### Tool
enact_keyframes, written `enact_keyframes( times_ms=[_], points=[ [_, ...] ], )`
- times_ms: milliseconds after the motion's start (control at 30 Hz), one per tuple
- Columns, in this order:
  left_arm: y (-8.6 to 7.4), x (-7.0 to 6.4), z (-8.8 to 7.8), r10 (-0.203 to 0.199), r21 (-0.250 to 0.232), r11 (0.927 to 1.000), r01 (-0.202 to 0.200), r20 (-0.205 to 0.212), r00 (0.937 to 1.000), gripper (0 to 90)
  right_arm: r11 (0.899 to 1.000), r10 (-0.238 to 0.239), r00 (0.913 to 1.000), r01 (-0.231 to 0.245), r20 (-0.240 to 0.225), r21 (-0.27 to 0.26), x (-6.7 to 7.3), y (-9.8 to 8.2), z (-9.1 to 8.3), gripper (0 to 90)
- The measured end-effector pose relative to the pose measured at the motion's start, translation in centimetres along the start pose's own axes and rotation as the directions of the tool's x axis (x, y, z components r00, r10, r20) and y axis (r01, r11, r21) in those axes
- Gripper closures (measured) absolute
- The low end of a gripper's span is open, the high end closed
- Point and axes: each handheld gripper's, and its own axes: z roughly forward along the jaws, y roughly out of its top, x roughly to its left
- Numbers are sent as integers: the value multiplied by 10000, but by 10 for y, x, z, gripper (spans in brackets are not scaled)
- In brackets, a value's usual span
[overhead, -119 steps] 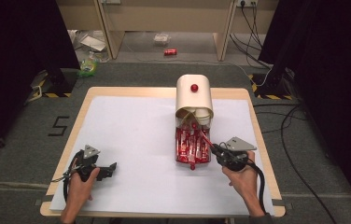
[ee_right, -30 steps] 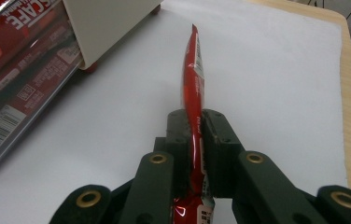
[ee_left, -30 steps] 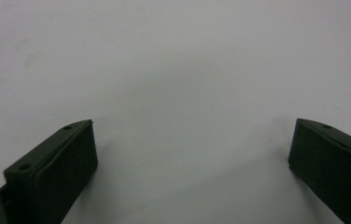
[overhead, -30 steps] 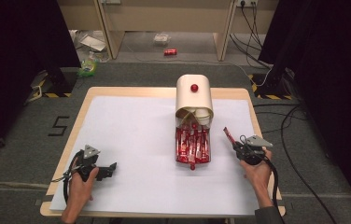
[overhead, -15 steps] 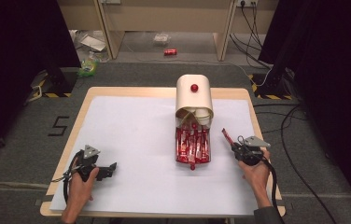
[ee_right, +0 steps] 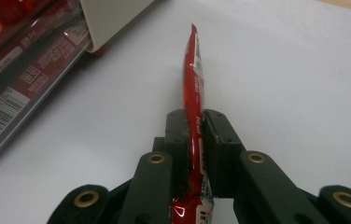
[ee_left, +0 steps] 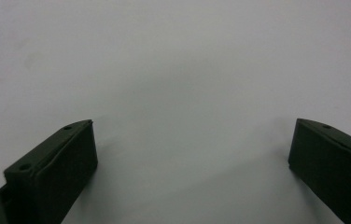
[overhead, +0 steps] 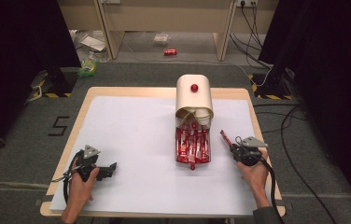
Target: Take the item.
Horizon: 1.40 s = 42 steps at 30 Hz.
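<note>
- The right gripper (overhead: 229, 145), at the lower right of the high view, pinches 1 red packet (ee_right: 193, 79) tight.
- The left gripper (overhead: 109, 168), at the lower left, has its jaws wide apart with nothing between.
- More red packets (overhead: 192, 144) lie in the tray under the cream box (overhead: 194, 95), in the middle.

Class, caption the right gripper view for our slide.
Right claw shut on a red sachet above the white table.

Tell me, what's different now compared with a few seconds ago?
The right gripper pulled back from the packets in the tray toward the table's right side, clamped on one red packet. The left gripper, open, the cream dispenser and the rest stayed put.
</note>
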Motion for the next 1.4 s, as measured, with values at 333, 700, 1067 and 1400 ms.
enact_keyframes(
  times_ms=[333,700,1067,1400],
  points=[
    [0,0,0,0,-1,10000,0,-3,10000,6,9999,134,9999,-134,-6,56,-1,-1,0,788],
    [0,0,0,0,-1,10000,0,-3,10000,6,9989,429,9991,-427,69,-185,-2,1,-2,680],
    [0,0,0,-1,-1,10000,1,-1,10000,6,9967,617,9978,-604,242,-536,-3,5,-7,542],
    [0,0,0,-2,0,10000,2,-1,10000,6,9959,607,9978,-588,253,-691,0,8,-10,444]
  ],
)
